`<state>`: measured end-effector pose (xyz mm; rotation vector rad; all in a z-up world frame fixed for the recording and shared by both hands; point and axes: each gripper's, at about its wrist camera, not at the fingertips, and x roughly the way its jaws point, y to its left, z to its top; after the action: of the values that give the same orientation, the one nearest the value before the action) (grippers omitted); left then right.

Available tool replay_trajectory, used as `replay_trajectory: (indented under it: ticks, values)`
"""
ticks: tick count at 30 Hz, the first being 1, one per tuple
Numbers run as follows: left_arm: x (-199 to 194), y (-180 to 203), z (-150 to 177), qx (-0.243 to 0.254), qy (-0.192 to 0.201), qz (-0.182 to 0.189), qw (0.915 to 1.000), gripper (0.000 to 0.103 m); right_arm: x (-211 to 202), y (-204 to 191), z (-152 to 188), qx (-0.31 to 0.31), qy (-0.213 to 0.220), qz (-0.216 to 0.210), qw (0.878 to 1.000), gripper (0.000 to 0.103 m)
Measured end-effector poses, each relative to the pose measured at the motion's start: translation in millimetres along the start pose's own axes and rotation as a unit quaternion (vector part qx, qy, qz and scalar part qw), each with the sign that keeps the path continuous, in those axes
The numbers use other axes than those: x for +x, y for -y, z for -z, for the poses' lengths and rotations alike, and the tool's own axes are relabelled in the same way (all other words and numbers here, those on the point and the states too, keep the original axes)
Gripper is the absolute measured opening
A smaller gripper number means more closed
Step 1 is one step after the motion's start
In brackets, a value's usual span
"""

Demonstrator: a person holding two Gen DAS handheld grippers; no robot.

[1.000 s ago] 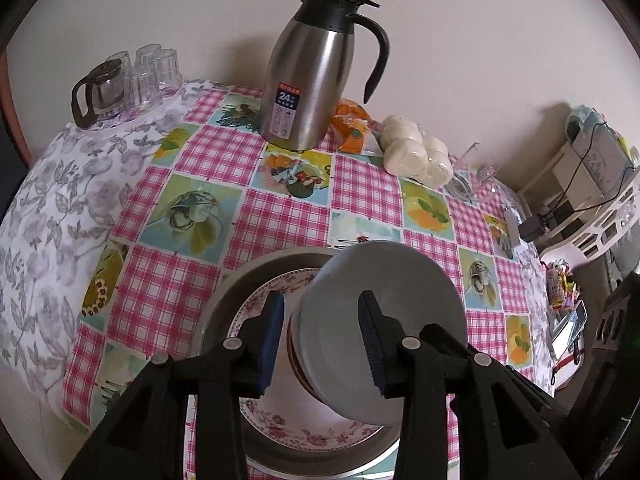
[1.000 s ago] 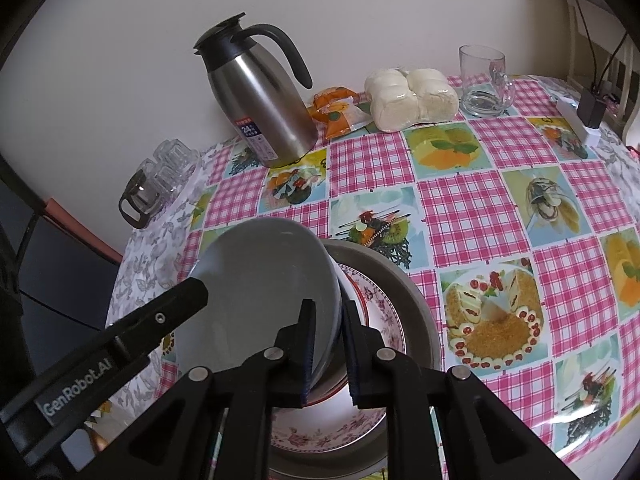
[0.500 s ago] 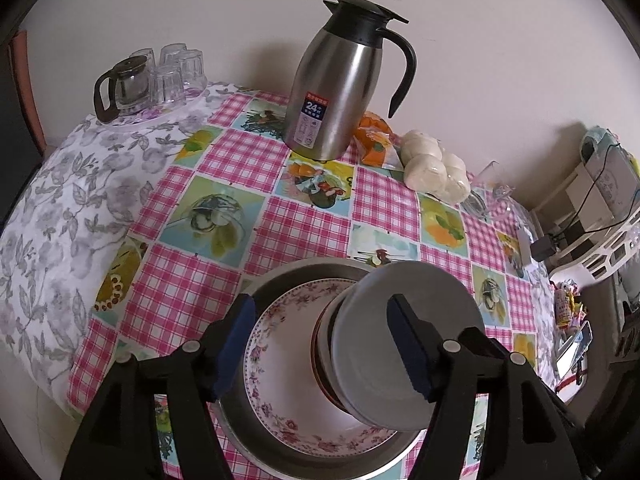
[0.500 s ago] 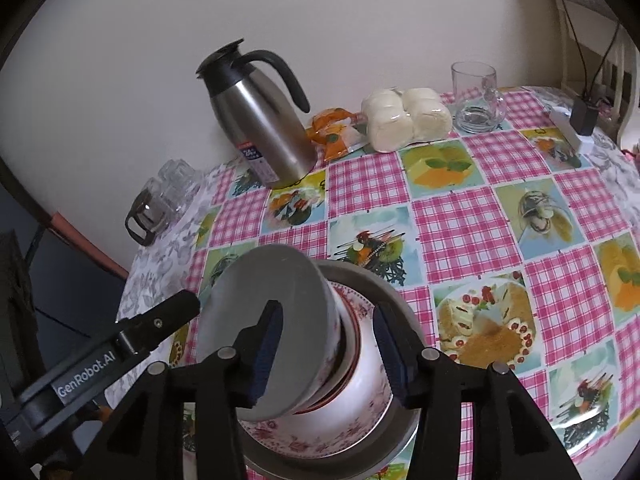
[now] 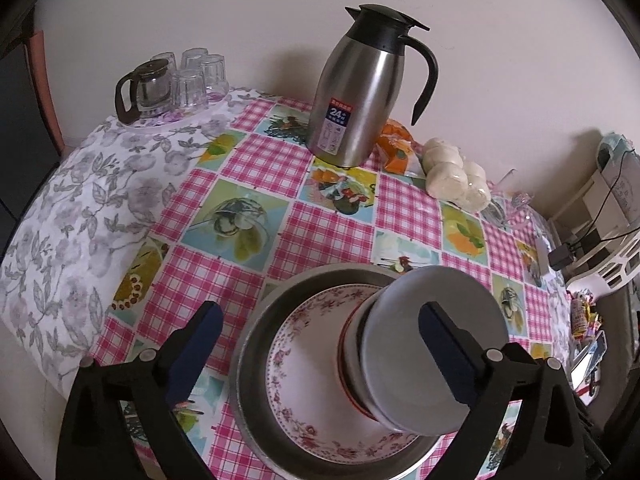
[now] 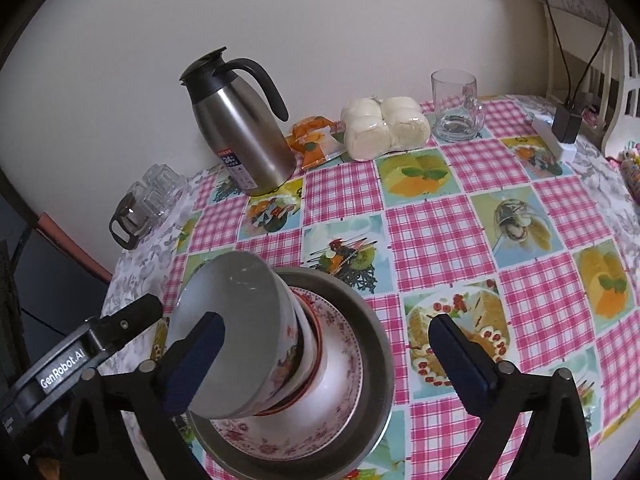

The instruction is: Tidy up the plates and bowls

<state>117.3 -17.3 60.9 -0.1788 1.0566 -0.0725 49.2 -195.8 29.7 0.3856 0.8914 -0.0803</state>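
A stack of bowls stands on a flower-rimmed plate [image 5: 304,360] inside a metal basin [image 5: 252,328]. The top bowl [image 5: 432,344] looks grey across its mouth; its wall is white with a flower print [image 6: 288,364], above a red-rimmed bowl. My left gripper [image 5: 320,316] hangs over the stack with its jaws opening wide and no pad on the crockery. My right gripper [image 6: 326,328] is opening too and straddles the stack without touching it. One finger of the left gripper [image 6: 132,318] shows at the left of the right wrist view.
A steel thermos jug [image 5: 360,92] stands at the back of the checked tablecloth, beside an orange packet [image 6: 316,140] and wrapped white buns [image 6: 384,126]. A glass mug [image 6: 458,106] is at the back right. A glass teapot and tumblers [image 5: 176,80] are at the back left.
Both pairs of jaws have spread wide. The right gripper, which pinched the top bowl's rim, has let go. The bowl now rests on the stack.
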Motion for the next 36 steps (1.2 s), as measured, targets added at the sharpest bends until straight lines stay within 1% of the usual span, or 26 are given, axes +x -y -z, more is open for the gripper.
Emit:
replay_trajectory:
  ticks: [4,9,12,14,19,23,28,33,36]
  values:
    - [-1.4,-0.4,4.3,0.007,-0.001,-0.004,1.0000,0.099,-2.9,0.9,3.9,-0.009,0.004,0.010,1.000,0.103]
    - [-4.2,0.4,12.2,0.016,-0.002,-0.019,0.9997,0.099,-7.8,4.2,10.6,-0.015,0.006,0.020,1.000,0.103]
    - [-8.7,2.7,18.9,0.027,0.002,-0.029,0.9992,0.099,-13.2,6.3,16.6,-0.021,0.007,0.025,0.999,0.103]
    - [-12.1,3.5,23.1,0.031,0.006,-0.030,0.9990,0.099,-16.7,7.9,20.7,-0.023,0.008,0.028,0.999,0.103]
    - [-21.1,3.7,33.9,0.035,0.011,-0.040,0.9985,0.099,-26.0,10.9,35.6,-0.031,0.013,0.035,0.999,0.103]
    - [-28.1,1.8,48.6,0.035,0.017,-0.044,0.9983,0.099,-29.9,15.5,50.2,-0.036,0.010,0.042,0.998,0.103]
    - [-32.7,1.0,70.0,0.047,0.011,-0.047,0.9977,0.099,-30.1,20.9,67.9,-0.041,-0.001,0.051,0.998,0.103]
    - [-32.3,-0.2,94.3,0.056,-0.006,-0.031,0.9980,0.099,-31.3,25.6,83.8,-0.045,-0.008,0.057,0.997,0.103]
    - [-31.1,1.8,104.5,0.064,-0.013,-0.038,0.9972,0.099,-31.9,29.1,91.8,-0.046,-0.013,0.062,0.997,0.103]
